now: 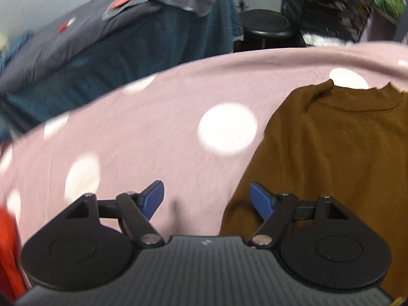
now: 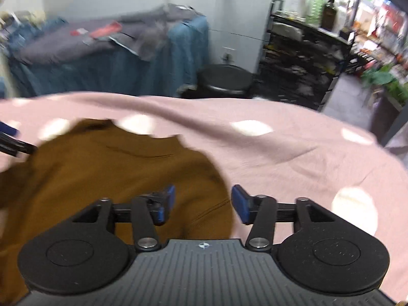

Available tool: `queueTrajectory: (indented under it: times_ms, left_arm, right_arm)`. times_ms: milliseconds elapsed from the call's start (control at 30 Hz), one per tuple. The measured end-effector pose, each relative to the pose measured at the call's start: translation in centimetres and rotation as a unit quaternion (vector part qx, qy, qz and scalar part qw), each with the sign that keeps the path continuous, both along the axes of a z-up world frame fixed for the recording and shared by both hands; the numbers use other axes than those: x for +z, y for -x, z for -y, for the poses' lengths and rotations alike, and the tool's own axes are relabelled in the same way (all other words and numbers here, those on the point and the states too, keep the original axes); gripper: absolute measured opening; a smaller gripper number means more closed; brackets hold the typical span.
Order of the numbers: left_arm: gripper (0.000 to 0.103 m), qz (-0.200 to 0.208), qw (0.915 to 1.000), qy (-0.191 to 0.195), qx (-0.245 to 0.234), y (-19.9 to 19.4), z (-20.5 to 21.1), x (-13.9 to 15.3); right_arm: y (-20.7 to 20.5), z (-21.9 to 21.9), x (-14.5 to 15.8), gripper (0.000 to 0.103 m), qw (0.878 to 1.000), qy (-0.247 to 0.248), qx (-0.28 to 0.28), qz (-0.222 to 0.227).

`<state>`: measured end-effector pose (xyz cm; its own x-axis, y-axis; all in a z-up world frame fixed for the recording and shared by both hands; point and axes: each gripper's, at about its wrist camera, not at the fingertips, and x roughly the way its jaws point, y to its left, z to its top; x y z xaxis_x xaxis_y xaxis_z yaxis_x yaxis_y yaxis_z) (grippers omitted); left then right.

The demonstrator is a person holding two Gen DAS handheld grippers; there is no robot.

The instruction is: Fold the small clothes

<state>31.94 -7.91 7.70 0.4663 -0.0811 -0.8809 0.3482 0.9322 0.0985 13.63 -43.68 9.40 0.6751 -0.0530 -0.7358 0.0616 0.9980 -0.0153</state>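
A small brown top lies flat on a pink sheet with white dots, its neckline toward the far edge. My left gripper hovers over the top's left edge, open, with nothing between its blue pads. In the right wrist view the same brown top fills the lower left. My right gripper stands open above the top's right edge, empty. A dark tip of the left gripper shows at the far left there.
The pink sheet covers the work surface and ends in a far edge. Beyond stand a bed with blue and grey covers, a black round stool and a black shelf unit holding bottles. An orange cloth lies at the lower left.
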Motion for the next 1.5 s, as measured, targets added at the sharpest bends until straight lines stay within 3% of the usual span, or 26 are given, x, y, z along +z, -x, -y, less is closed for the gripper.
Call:
queueTrajectory:
  times_ms: [167, 333, 467, 633, 667, 733, 800, 833, 1000, 1033, 1100, 1133, 1167, 1200, 1333, 1500]
  left_arm:
    - [0.092, -0.031, 0.9968, 0.072, 0.015, 5.7, -6.4, 1.3]
    - [0.092, -0.055, 0.9962, 0.067, -0.01, 12.9, -9.5, 1.7]
    - [0.092, -0.076, 0.994, 0.077, -0.011, 17.1, -10.8, 1.1]
    - [0.092, -0.076, 0.994, 0.076, 0.018, 18.6, -12.0, 0.2]
    - [0.092, -0.069, 0.9945, 0.077, 0.021, 18.5, -12.1, 0.1]
    - [0.092, -0.063, 0.9949, 0.076, 0.023, 17.6, -11.9, -0.3]
    - [0.093, -0.074, 0.9939, 0.081, 0.01, 16.5, -11.4, -0.9]
    - [0.093, -0.082, 0.9932, 0.082, -0.001, 16.2, -11.0, -1.2]
    - [0.09, -0.079, 0.9934, 0.063, -0.053, 15.2, -8.9, -2.5]
    - [0.08, -0.073, 0.9925, 0.072, -0.066, 15.4, -8.5, -2.4]
    - [0.055, -0.071, 0.9904, 0.076, -0.091, 15.5, -7.4, -2.4]
    - [0.033, -0.071, 0.9896, 0.076, -0.099, 15.6, -7.1, -2.1]
    - [0.013, -0.079, 0.9875, 0.088, -0.105, 15.7, -6.9, -1.8]
    - [0.008, -0.091, 0.9843, 0.105, -0.109, 15.8, -6.8, -1.5]
    - [0.007, -0.093, 0.9757, 0.138, -0.143, 17.5, -7.0, 0.5]
    - [0.006, -0.078, 0.9601, 0.178, -0.201, 21.0, -8.9, 4.9]
  right_arm:
    - [5.0, -3.1, 1.4, 0.089, 0.994, -0.063, 0.089, -0.011]
    - [10.0, -7.1, 1.2, 0.089, 0.971, -0.143, 0.175, -0.079]
    - [13.0, -10.3, 1.0, 0.089, 0.943, -0.191, 0.238, -0.134]
    - [15.0, -12.5, 1.6, 0.085, 0.89, -0.303, 0.286, -0.187]
    - [15.1, -12.8, 1.5, 0.087, 0.9, -0.287, 0.275, -0.179]
    - [15.2, -13.5, 0.9, 0.091, 0.941, -0.206, 0.217, -0.157]
    - [15.0, -14.5, 0.2, 0.086, 0.956, -0.154, 0.201, -0.147]
    - [15.0, -15.1, 0.0, 0.081, 0.958, -0.136, 0.208, -0.143]
    - [14.8, -18.4, -1.7, 0.08, 0.958, -0.052, 0.233, -0.161]
    - [14.6, -19.0, -2.0, 0.074, 0.955, -0.047, 0.239, -0.168]
    - [14.5, -19.4, -2.8, 0.038, 0.953, -0.026, 0.24, -0.182]
    - [14.7, -19.6, -3.0, 0.014, 0.954, -0.015, 0.237, -0.184]
    - [15.1, -19.4, -2.7, 0.011, 0.957, -0.011, 0.23, -0.178]
    - [15.6, -18.9, -2.2, 0.01, 0.961, -0.017, 0.221, -0.169]
    - [17.4, -16.2, 0.3, 0.009, 0.969, -0.068, 0.188, -0.145]
    - [20.2, -13.1, 4.2, 0.009, 0.964, -0.13, 0.193, -0.128]
